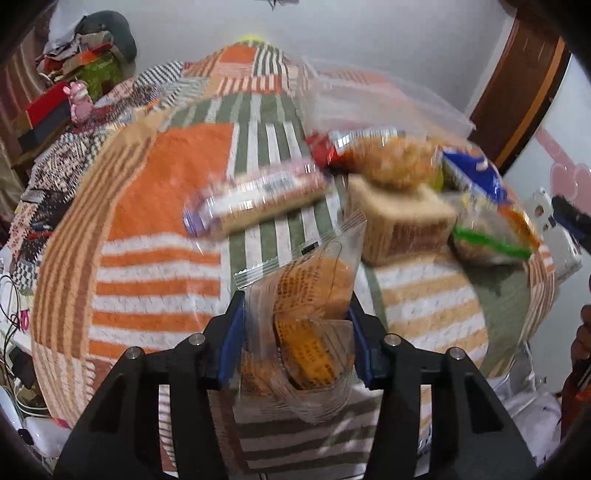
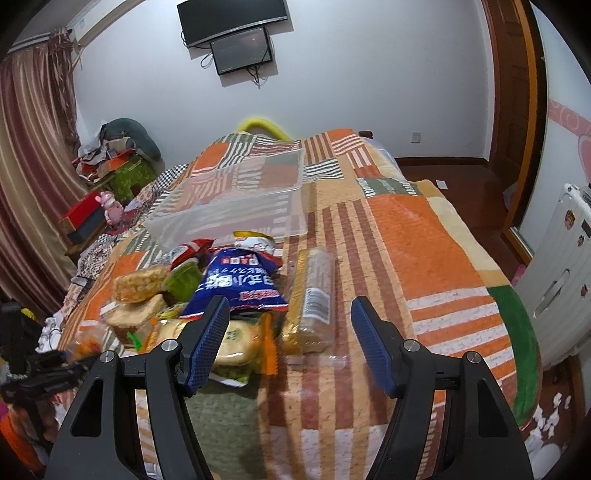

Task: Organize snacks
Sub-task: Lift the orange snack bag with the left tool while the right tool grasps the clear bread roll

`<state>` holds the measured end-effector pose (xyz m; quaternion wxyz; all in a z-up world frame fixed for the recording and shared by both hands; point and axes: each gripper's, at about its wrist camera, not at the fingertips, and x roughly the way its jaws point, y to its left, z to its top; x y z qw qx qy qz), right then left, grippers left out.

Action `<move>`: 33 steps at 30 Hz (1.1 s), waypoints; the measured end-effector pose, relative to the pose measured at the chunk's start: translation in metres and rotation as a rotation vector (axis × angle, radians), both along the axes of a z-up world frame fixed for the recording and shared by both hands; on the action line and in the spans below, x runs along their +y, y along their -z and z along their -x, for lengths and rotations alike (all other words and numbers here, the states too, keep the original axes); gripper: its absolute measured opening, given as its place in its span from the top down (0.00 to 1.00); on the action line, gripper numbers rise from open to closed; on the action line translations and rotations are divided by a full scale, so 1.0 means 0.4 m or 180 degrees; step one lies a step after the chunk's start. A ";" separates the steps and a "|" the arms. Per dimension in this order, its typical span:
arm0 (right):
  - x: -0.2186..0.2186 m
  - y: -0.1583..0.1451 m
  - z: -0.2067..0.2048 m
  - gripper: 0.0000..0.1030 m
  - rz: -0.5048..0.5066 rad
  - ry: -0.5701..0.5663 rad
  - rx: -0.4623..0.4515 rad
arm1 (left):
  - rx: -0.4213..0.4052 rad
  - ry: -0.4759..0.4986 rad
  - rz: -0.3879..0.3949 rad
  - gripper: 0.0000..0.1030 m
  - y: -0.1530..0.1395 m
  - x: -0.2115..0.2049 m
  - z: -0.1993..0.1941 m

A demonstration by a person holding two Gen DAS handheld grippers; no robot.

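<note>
Two grippers worked over the bed (image 2: 424, 258): the left gripper (image 1: 297, 332) clamped a clear-wrapped pastry (image 1: 310, 314), while the right gripper (image 2: 290, 339) hung spread wide, holding nothing, above the snack pile (image 2: 207, 295).

A bed under a patchwork blanket (image 2: 424, 236) of orange, green and white stripes fills the room — pale walls (image 2: 369, 74) behind it. A dark monitor (image 2: 232, 18) hangs high on the far wall above a smaller screen (image 2: 242, 50). Striped reddish curtains (image 2: 33, 147) hang left, a brown wooden door frame (image 2: 517, 110) stands right — dark wood floor (image 2: 458, 177) below.
</note>
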<state>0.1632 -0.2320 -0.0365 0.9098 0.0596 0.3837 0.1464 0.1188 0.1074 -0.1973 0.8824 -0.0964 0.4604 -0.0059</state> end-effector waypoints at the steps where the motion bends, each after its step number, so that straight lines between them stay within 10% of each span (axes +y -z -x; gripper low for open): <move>1: -0.002 0.001 -0.006 0.37 0.0015 0.0006 0.0000 | -0.0029 -0.0013 -0.0011 0.51 -0.009 0.002 -0.002; 27: 0.010 0.130 -0.140 0.37 0.0274 -0.0218 0.0547 | -0.0621 0.0099 -0.0035 0.51 -0.159 -0.034 -0.148; 33: 0.031 0.142 -0.153 0.63 0.0228 -0.0361 0.0605 | -0.0656 0.0162 -0.0026 0.51 -0.165 -0.052 -0.172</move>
